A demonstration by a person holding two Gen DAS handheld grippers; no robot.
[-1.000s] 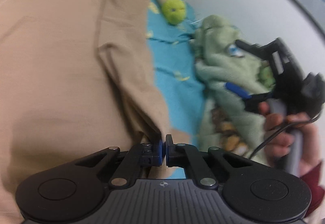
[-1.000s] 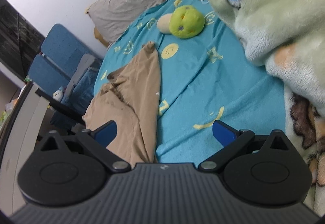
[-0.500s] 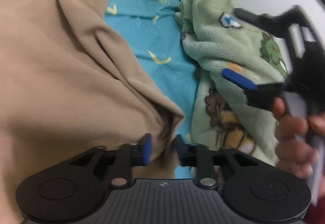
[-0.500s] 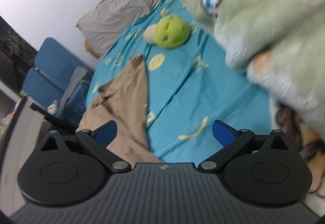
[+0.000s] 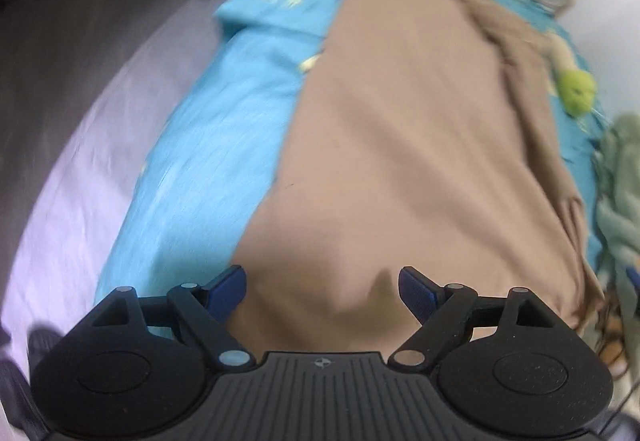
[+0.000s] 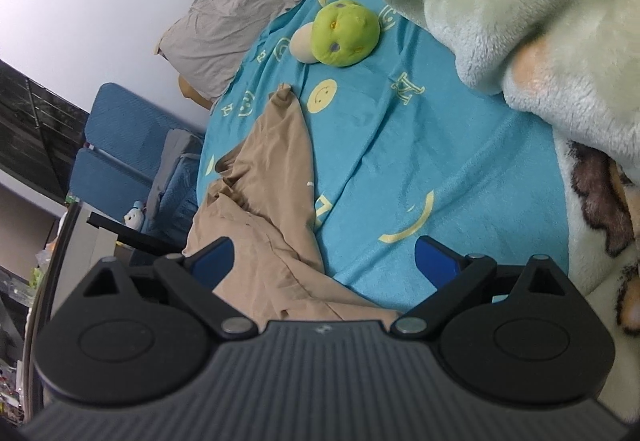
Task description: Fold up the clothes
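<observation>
Step in hand: release of the tan garment (image 5: 400, 161) is judged to be under way. The left tool (image 5: 322, 291) is seen with its jaws opening over the near end of the cloth; tan fabric lies below and between the blue pads (image 5: 226, 291), but it is not pressed by them. The right tool (image 6: 326, 259) is held with its jaws wide apart and nothing clamped, above the garment's right edge and the sheet.

Location of the task's thing: the garment is laid lengthwise on the bed, mostly flat, with a bunched ridge along its right side and a narrow end tapering toward the far wall.

Next move, as judged: a fresh grip is called for, probably on an edge or corner, so that one part can be carried over the rest. The bunched side would need smoothing first if a clean fold is wanted.

Surface and room, left to right:
- Grey floor (image 5: 80, 41), blurred.
- Pale mattress edge (image 5: 68, 221).
- Turquoise sheet (image 6: 400, 161), printed with yellow smileys and letters.
- Blue chairs (image 6: 132, 145) beside the bed.
- Grey pillow (image 6: 240, 13) against the white wall.
- Green plush toy (image 6: 344, 33), well apart from the garment's tip.
- Pale green fleece blanket (image 6: 520, 1), heaped at the right.
</observation>
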